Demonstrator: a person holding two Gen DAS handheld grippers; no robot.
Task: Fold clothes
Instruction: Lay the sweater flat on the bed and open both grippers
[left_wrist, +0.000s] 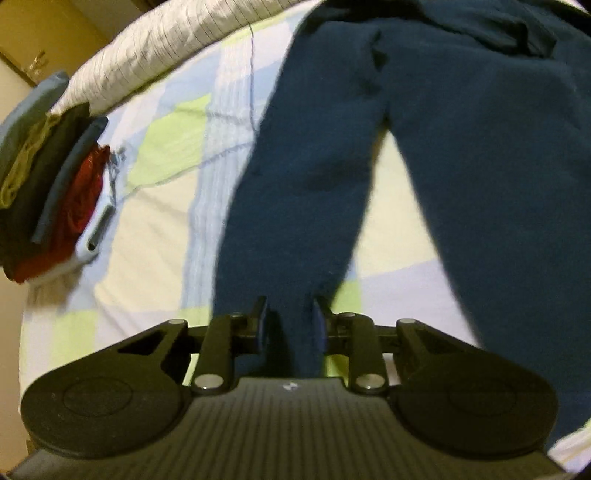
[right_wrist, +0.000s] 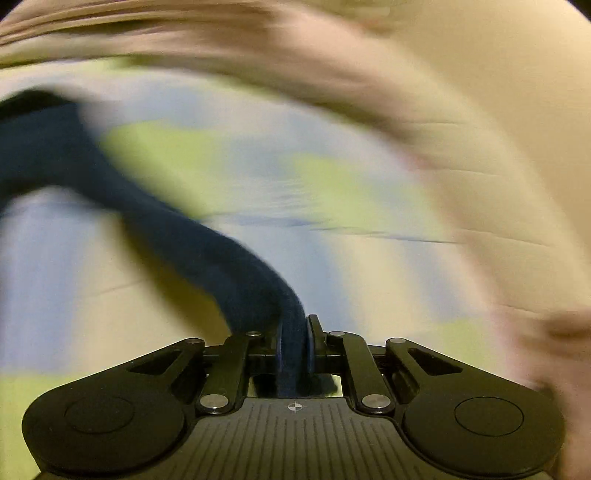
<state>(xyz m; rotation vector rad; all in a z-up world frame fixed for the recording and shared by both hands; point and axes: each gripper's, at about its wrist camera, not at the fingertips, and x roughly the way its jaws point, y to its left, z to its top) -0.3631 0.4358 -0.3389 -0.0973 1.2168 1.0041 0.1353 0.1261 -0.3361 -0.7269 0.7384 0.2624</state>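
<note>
- Left wrist view: the left tongs (left_wrist: 290, 317) pinch the end of one leg of the dark blue trousers (left_wrist: 424, 147), which lie spread on the bed (left_wrist: 147, 229) with a checked sheet of green, blue and cream.
- A pile of folded clothes (left_wrist: 48, 184) sits at the far left of the bed.
- Right wrist view: the picture is much blurred. The right tongs (right_wrist: 294, 341) are pressed on a dark blue trouser leg (right_wrist: 177, 236) that runs away to the far left over the same sheet.
</note>
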